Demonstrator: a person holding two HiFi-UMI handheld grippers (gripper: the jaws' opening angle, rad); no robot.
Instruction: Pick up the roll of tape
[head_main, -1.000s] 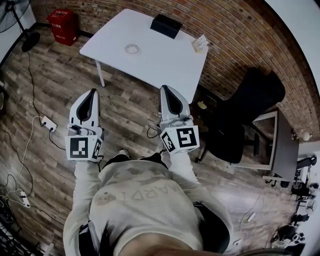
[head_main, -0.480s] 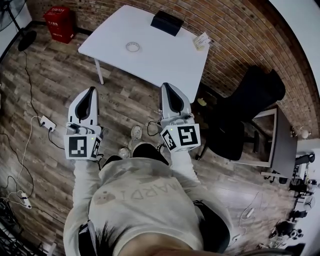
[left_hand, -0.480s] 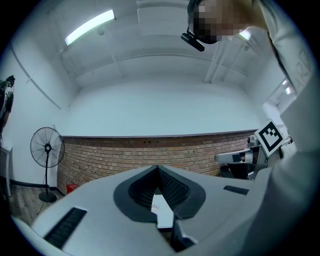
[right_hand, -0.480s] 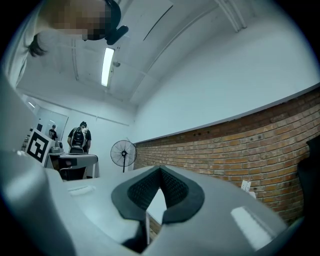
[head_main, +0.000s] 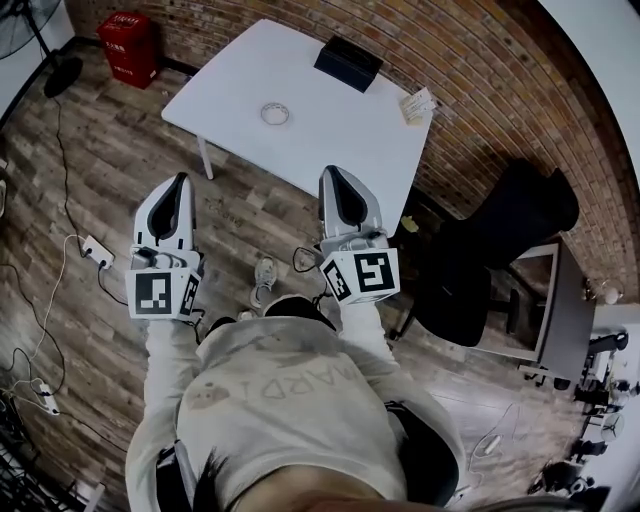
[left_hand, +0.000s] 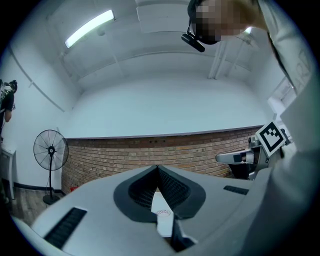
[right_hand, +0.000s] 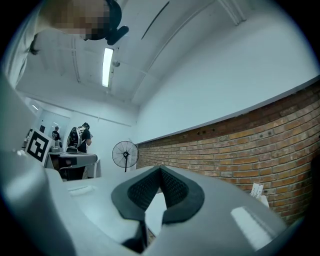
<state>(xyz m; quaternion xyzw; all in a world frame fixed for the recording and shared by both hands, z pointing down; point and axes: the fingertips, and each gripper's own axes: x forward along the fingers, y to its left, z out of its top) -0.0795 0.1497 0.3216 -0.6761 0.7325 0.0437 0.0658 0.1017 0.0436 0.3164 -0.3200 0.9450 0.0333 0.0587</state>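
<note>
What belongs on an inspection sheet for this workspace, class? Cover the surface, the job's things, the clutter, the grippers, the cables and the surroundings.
Surface: white table, mostly bare, beside the brick wall.
Job's things: roll of tape, lying flat on the table, untouched.
Clutter: black box at the table's far edge; small white card near its corner.
Grippers: left gripper and right gripper both shut, nothing held.
Cables: power strip with loose cables on the wood floor.
Surroundings: red bin, standing fan, black office chair.
</note>
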